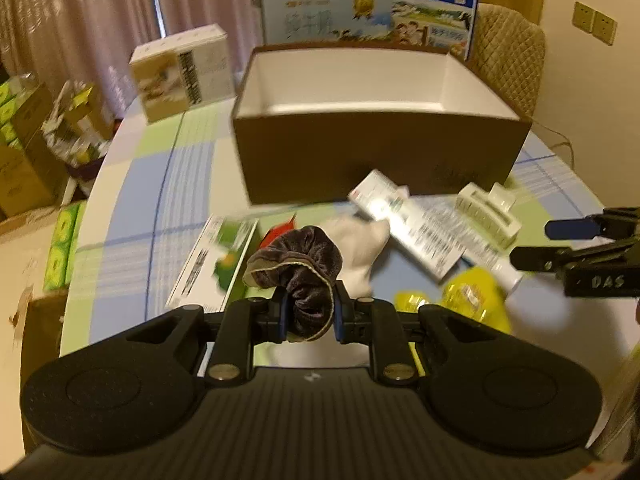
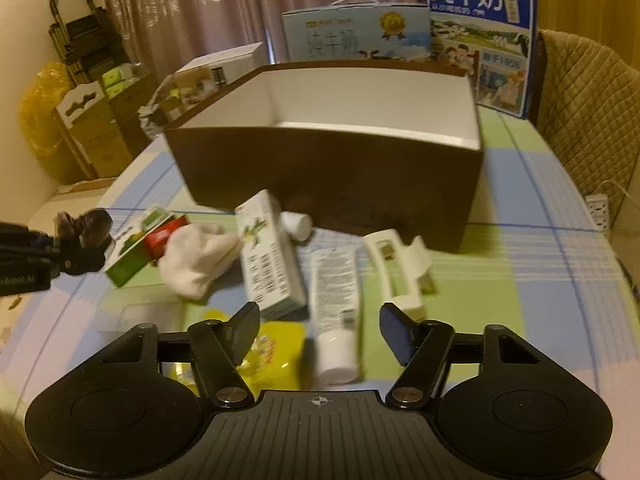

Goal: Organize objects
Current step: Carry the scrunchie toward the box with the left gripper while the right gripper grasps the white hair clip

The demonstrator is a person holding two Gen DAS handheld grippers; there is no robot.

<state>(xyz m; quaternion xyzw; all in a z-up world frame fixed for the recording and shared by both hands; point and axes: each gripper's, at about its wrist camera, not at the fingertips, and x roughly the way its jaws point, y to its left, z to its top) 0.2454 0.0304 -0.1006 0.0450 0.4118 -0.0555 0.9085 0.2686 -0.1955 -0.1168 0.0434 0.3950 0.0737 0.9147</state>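
Scrunchie (image 1: 298,268): one, dark velvet, clamped in the left gripper (image 1: 309,316), lower centre of the left view.
Green carton (image 1: 218,264): one, flat on the table (image 1: 128,200), left of the scrunchie.
Sock (image 2: 192,260): one, white, centre-left.
Box (image 2: 328,168): one, brown, open, upper centre.
Tubes: two, white, one (image 2: 334,312) between the right gripper (image 2: 320,328) fingers, spread wide and empty.
Clip (image 2: 400,268): one, white, right.

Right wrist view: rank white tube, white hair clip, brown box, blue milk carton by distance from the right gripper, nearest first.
From the right gripper:
1. white tube, lying between the fingers, just ahead.
2. white hair clip, ahead and slightly right.
3. brown box, open, mid-table behind the clutter.
4. blue milk carton, upright behind the box, far right.
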